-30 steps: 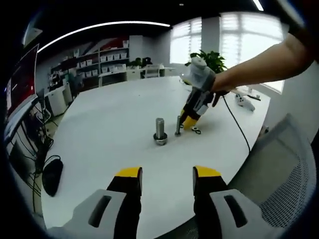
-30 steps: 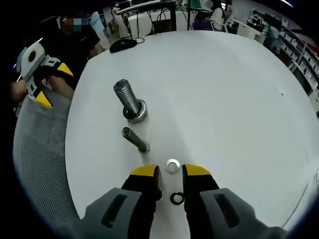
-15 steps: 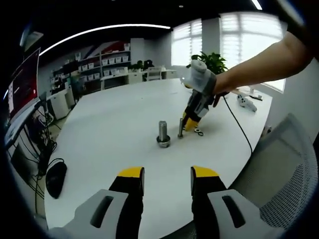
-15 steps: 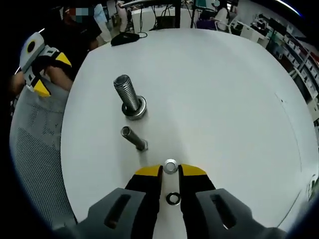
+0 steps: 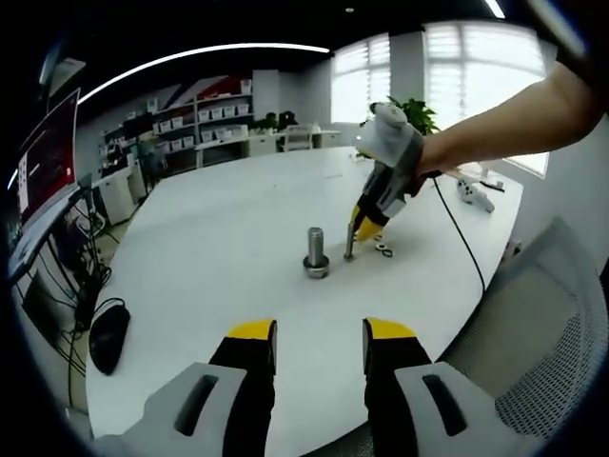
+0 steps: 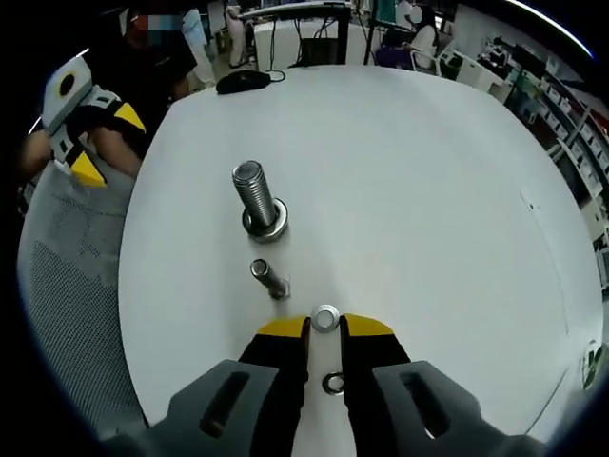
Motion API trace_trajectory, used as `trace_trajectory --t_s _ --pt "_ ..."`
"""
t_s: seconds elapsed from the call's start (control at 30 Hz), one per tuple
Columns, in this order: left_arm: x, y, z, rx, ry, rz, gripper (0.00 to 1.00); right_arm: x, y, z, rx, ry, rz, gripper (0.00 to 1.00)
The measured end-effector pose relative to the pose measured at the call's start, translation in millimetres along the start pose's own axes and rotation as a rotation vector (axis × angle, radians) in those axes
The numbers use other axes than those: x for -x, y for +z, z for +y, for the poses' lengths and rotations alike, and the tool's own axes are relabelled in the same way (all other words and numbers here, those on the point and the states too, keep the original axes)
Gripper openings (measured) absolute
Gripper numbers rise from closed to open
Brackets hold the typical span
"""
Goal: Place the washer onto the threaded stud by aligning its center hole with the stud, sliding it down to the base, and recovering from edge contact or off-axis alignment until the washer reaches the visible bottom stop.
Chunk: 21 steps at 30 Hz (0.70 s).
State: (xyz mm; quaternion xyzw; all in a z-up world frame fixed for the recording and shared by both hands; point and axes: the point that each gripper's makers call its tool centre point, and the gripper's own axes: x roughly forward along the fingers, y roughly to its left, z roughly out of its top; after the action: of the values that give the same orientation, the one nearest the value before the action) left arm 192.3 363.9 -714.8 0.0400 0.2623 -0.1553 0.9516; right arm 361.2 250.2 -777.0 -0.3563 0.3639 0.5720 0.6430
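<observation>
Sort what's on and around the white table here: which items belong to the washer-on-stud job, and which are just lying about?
Job:
- washer, between the right gripper tips
- large threaded stud, upright on the table
- spare washer, flat on the table

Lying about:
- thin stud
- computer mouse
- mesh chair
- potted plant
- left gripper, idle

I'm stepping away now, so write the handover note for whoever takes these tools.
Right tool: shut on the silver washer, near the table.
Left tool: open, holding nothing, back from the work.
Large threaded stud and thin stud stand upright ahead of the right tool; a second washer lies between its jaws.
Done: washer gripped.
Left: align hole over stud, slide down to base.
</observation>
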Motion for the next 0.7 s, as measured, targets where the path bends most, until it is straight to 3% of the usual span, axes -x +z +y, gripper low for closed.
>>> trace_trajectory --t_s 0.47,0.7 --pt "0 -0.6 -1.8 0.000 -0.010 0.003 0.33 33 26.6 14 0.019 0.000 -0.043 0.15" --pt "0 -1.5 -3.0 -0.005 -0.017 0.008 0.32 39 39.3 23 0.059 0.024 -0.043 0.15"
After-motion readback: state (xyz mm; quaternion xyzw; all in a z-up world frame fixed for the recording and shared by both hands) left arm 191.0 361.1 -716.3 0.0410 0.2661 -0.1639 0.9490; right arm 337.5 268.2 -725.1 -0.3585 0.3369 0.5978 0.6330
